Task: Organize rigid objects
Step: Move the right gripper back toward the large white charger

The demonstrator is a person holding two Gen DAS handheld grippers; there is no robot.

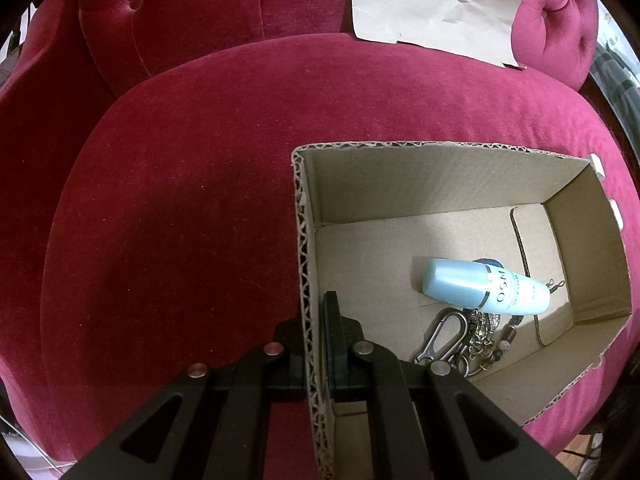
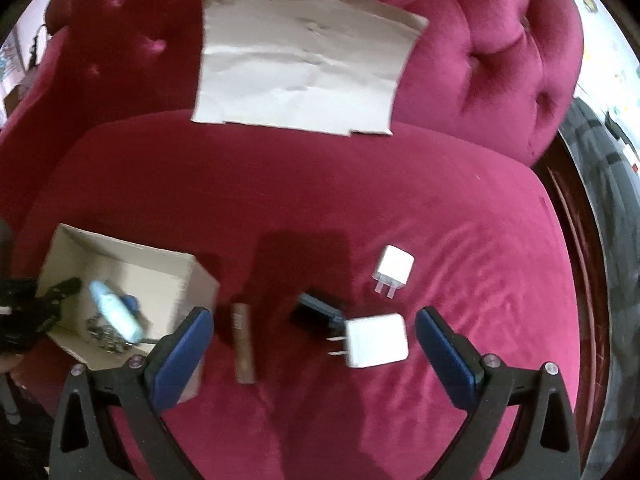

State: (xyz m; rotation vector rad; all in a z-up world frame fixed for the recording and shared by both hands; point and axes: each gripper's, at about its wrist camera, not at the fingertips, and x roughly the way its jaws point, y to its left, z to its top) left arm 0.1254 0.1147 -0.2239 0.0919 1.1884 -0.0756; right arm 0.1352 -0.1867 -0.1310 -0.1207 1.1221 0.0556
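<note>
An open cardboard box [image 1: 440, 184] sits on a red velvet seat cushion [image 1: 192, 184]. My left gripper [image 1: 318, 344] is shut on the box's near-left wall, one finger outside and one inside. Inside the box lie a pale blue bottle [image 1: 486, 286] and a bunch of keys with a carabiner [image 1: 460, 340]. In the right wrist view my right gripper [image 2: 314, 340] stands wide open above the cushion, with nothing touching its blue pads [image 2: 180, 352]. Between and ahead of them lie a large white charger [image 2: 376, 340], a small white plug [image 2: 392, 270], a black adapter [image 2: 318, 312] and a brown stick [image 2: 244, 344]. The box [image 2: 120, 264] is at the left.
A creased sheet of brown paper [image 2: 304, 60] leans on the tufted backrest [image 2: 500, 60]. The cushion [image 2: 440, 208] drops off at the right toward a dark wooden edge [image 2: 568, 216]. Bare velvet spreads left of the box in the left wrist view.
</note>
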